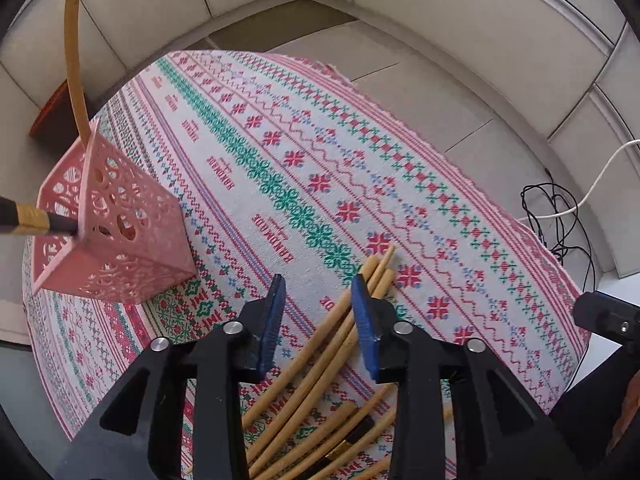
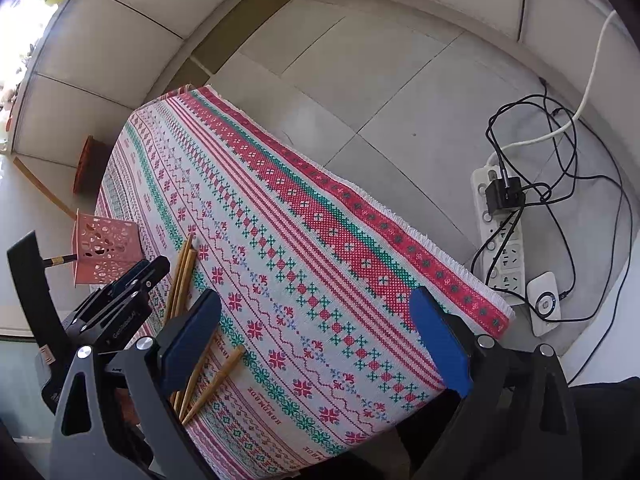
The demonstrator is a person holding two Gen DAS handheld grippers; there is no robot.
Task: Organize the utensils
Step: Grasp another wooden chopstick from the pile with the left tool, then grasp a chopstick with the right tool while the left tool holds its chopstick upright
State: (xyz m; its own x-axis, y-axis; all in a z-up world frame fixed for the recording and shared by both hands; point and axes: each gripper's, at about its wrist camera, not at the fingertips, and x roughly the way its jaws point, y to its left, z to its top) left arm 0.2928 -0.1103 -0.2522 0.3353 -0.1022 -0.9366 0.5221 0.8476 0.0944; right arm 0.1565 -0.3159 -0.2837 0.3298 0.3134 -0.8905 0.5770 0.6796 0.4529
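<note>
1. Several chopsticks [image 1: 340,344] lay loose on the tablecloth [image 1: 460,216] beneath my left gripper [image 1: 320,320], jaws apart, empty; my right gripper [image 2: 320,340] gaped wide.
2. Best pinch one stick squarely, then carry it to the pink holder [image 1: 120,240].

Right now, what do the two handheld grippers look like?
Both match: the left gripper and right gripper have black angular frames with silver rivets, and flat blue pads on each finger. White lettering marks the left gripper's side in the right wrist view.
</note>
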